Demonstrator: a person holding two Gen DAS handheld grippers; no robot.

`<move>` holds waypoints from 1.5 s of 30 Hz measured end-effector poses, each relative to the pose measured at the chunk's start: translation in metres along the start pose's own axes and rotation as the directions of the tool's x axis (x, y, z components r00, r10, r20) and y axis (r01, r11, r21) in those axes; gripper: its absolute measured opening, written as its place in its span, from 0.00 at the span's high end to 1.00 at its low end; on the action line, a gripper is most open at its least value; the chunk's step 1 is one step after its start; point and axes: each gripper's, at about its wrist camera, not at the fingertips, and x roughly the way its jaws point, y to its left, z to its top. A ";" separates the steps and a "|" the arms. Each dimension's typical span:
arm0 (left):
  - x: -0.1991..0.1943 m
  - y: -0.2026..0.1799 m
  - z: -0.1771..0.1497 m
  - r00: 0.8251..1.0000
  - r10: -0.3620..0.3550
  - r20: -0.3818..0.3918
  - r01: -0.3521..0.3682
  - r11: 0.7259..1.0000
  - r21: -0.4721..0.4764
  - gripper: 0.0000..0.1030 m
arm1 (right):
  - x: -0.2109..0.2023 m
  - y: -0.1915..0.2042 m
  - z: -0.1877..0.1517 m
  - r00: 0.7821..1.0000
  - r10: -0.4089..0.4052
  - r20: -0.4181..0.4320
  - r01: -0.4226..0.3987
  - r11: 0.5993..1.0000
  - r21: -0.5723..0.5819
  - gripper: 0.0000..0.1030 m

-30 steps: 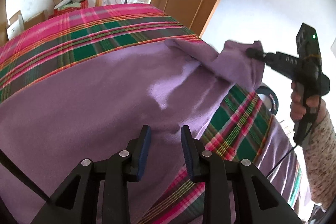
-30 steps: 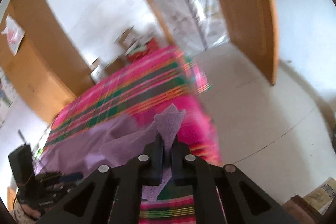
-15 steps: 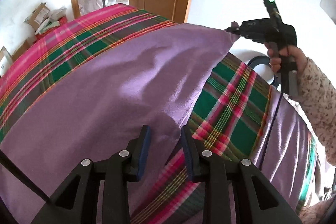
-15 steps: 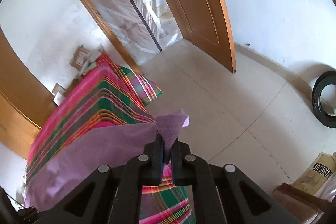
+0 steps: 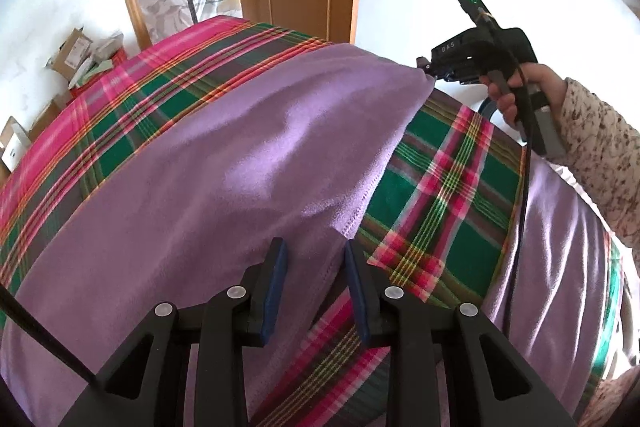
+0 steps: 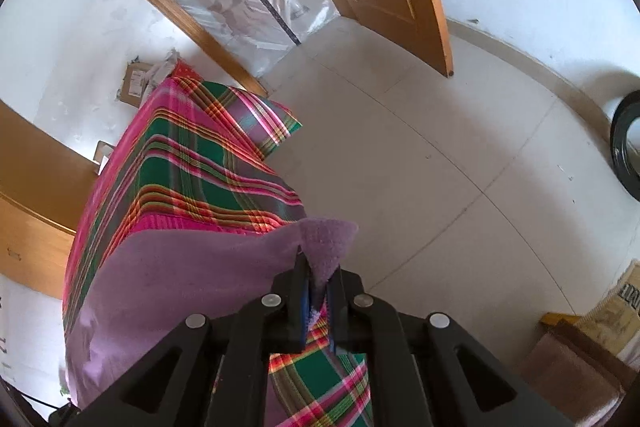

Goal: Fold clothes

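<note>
Spreading looks to be the step in hand: the purple garment (image 5: 248, 163) lies across the plaid bedcover (image 5: 440, 195), and its far corner is pulled out toward the bed's right edge by the right gripper (image 6: 318, 281). In the right wrist view that gripper's jaws stand almost closed, pinching a small tuft of the purple corner between the pads, and it points steeply down past the edge of the bed to the tiled floor (image 6: 420, 155). In the left wrist view the person's right hand (image 5: 516, 95) grips the tool's handle, a patterned sleeve (image 5: 600, 155) behind it.

The left gripper (image 5: 314, 287) hangs just above the garment's near stitched hem, jaws about half apart and holding nothing; whether the pads touch the cloth cannot be told.

By judgement, the next move calls for laying the held corner flat near the bed's edge without dragging the cloth off it, then letting the left gripper close on the near hem so both corners can be carried over together.
</note>
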 end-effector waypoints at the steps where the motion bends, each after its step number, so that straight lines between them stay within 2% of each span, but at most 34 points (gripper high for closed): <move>1: -0.001 -0.001 -0.001 1.000 -0.012 -0.004 0.012 1.000 0.001 0.70 | -0.003 -0.001 -0.001 1.000 -0.002 0.008 0.002 1.000 0.005 0.94; 6: -0.001 -0.005 -0.005 0.999 -0.043 -0.005 0.043 0.999 0.004 0.71 | -0.022 -0.010 -0.001 0.998 0.005 0.063 -0.007 1.000 0.028 0.94; 8: 0.000 -0.001 -0.005 0.999 -0.055 0.000 0.055 0.998 -0.019 0.84 | -0.021 -0.008 -0.001 0.998 -0.009 0.055 0.008 1.000 0.024 0.94; 10: -0.001 0.003 -0.005 0.998 -0.068 0.003 0.068 0.997 -0.036 0.90 | -0.020 -0.003 0.000 0.998 -0.035 0.057 0.035 0.999 -0.001 0.94; 14: -0.005 0.010 -0.007 0.995 -0.095 0.007 0.096 0.993 -0.064 0.91 | -0.018 0.003 -0.001 0.994 -0.070 0.081 0.072 0.997 -0.018 0.93; 16: -0.010 0.012 -0.008 0.994 -0.105 0.021 0.106 0.990 -0.090 0.91 | -0.010 0.003 -0.001 0.993 -0.115 0.033 0.116 0.993 -0.020 0.84; 17: -0.012 0.013 -0.008 0.994 -0.109 0.026 0.111 0.988 -0.104 0.91 | -0.009 0.004 -0.002 0.984 -0.179 0.027 0.180 0.983 -0.031 0.77; 18: -0.015 0.015 -0.009 0.994 -0.108 0.025 0.110 0.986 -0.122 0.91 | -0.013 0.005 -0.004 0.969 -0.244 0.044 0.246 0.968 -0.041 0.74; 20: -0.026 0.020 -0.013 0.995 -0.096 0.033 0.100 0.983 -0.151 0.91 | -0.029 0.012 -0.008 0.931 -0.343 0.121 0.353 0.933 -0.067 0.74; 22: -0.040 0.026 -0.018 0.995 -0.083 0.050 0.091 0.982 -0.168 0.91 | -0.048 0.020 -0.011 0.919 -0.350 0.180 0.371 0.924 -0.093 0.74; 25: -0.062 0.035 -0.030 0.996 -0.053 0.065 0.064 0.981 -0.182 0.90 | -0.080 0.037 -0.015 0.929 -0.288 0.232 0.322 0.938 -0.126 0.74; 27: -0.081 0.044 -0.040 0.996 -0.015 0.082 0.030 0.981 -0.194 0.89 | -0.102 0.055 -0.022 0.946 -0.202 0.253 0.250 0.952 -0.177 0.74; 30: -0.113 0.062 -0.061 0.995 0.049 0.091 -0.029 0.977 -0.210 0.80 | -0.123 0.098 -0.043 0.967 -0.088 0.239 0.167 0.928 -0.332 0.71; 33: -0.143 0.090 -0.091 0.986 0.152 0.071 -0.128 0.955 -0.267 0.79 | -0.125 0.144 -0.076 0.989 0.027 0.144 0.049 0.867 -0.497 0.70; 36: -0.167 0.124 -0.127 0.969 0.244 0.024 -0.218 0.900 -0.377 0.79 | -0.115 0.189 -0.119 0.992 0.126 0.015 -0.090 0.780 -0.619 0.70; 39: -0.185 0.148 -0.164 0.951 0.307 -0.015 -0.280 0.846 -0.454 0.79 | -0.100 0.226 -0.155 0.978 0.185 -0.101 -0.204 0.707 -0.677 0.70; 42: -0.195 0.167 -0.197 0.940 0.338 -0.042 -0.308 0.790 -0.530 0.79 | -0.080 0.261 -0.195 0.957 0.184 -0.226 -0.292 0.609 -0.737 0.70; 45: -0.198 0.180 -0.224 0.933 0.354 -0.063 -0.322 0.744 -0.585 0.79 | -0.067 0.284 -0.230 0.927 0.179 -0.328 -0.372 0.538 -0.757 0.70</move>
